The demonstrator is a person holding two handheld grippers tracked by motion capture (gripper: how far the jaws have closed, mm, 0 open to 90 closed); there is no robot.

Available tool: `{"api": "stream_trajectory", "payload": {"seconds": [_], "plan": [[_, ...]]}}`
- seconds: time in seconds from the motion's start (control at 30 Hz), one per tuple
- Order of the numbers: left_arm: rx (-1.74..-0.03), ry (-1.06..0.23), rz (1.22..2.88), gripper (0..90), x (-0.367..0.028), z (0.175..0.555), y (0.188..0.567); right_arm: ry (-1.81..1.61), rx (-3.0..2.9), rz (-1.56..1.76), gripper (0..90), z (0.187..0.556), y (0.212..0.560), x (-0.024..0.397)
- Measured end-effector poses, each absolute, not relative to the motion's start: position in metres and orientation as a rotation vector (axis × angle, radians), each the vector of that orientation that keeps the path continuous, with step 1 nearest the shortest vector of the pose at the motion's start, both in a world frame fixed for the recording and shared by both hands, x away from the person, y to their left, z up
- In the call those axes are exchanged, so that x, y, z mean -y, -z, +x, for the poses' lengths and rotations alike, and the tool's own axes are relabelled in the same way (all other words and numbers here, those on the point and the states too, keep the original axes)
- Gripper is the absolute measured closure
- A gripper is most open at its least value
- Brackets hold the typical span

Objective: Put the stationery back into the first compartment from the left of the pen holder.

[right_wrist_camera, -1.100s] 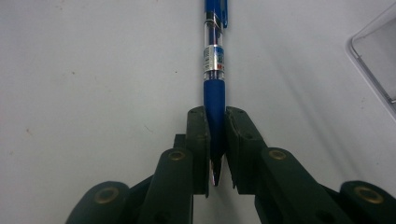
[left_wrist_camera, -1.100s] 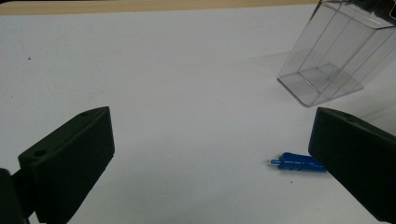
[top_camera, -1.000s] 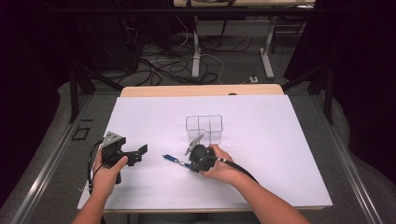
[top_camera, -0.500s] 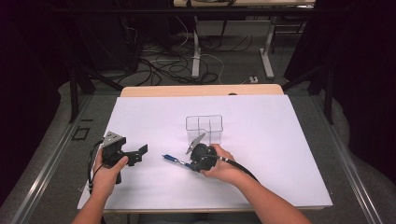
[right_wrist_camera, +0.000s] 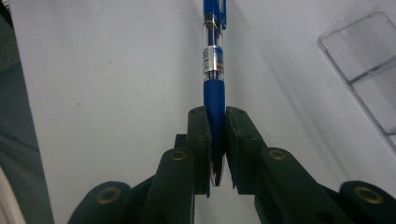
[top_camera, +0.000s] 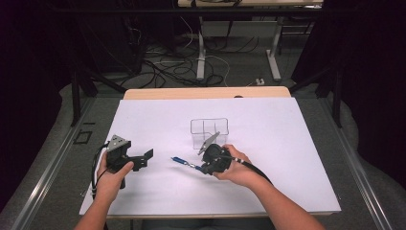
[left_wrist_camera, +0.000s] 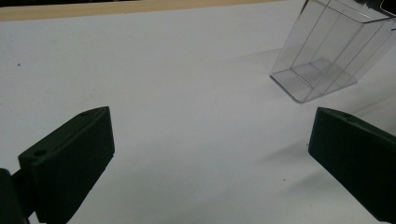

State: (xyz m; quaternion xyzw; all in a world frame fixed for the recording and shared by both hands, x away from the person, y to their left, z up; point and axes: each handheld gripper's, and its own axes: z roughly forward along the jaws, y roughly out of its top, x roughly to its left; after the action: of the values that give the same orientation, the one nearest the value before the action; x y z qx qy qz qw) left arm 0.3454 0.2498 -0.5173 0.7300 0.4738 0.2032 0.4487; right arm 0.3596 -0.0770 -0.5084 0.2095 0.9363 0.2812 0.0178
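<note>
Hands low in the high view: the right gripper (top_camera: pixel 197 166) pinches a blue ballpoint pen with a clear middle section (top_camera: pixel 181 161), jaws pressed tight on its grip end in the right gripper view, the pen (right_wrist_camera: pixel 214 70) running straight out ahead over the white table top (top_camera: pixel 268 139). Off to the side, the left gripper (top_camera: pixel 143 160) hangs above the table, jaws spread wide with nothing between them. Just beyond the right gripper stands a clear plastic divided organiser box (top_camera: pixel 209 131), and it shows in the left gripper view too (left_wrist_camera: pixel 334 49).
</note>
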Motion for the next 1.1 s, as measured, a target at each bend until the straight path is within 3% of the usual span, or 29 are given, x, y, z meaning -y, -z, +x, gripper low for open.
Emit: {"api": "stream_trajectory", "payload": {"seconds": [0.6, 1.1], "plan": [[-1.106, -0.572, 1.882, 0.3, -0.238, 0.342, 0.505, -0.904, -2.872, 0.685, 80.5, 0.357, 0.476, 0.122], [-0.93, -0.69, 2.004, 0.8, -0.211, 0.331, 0.496, -0.884, -2.89, 0.724, 80.5, 0.353, 0.469, 0.14]]}}
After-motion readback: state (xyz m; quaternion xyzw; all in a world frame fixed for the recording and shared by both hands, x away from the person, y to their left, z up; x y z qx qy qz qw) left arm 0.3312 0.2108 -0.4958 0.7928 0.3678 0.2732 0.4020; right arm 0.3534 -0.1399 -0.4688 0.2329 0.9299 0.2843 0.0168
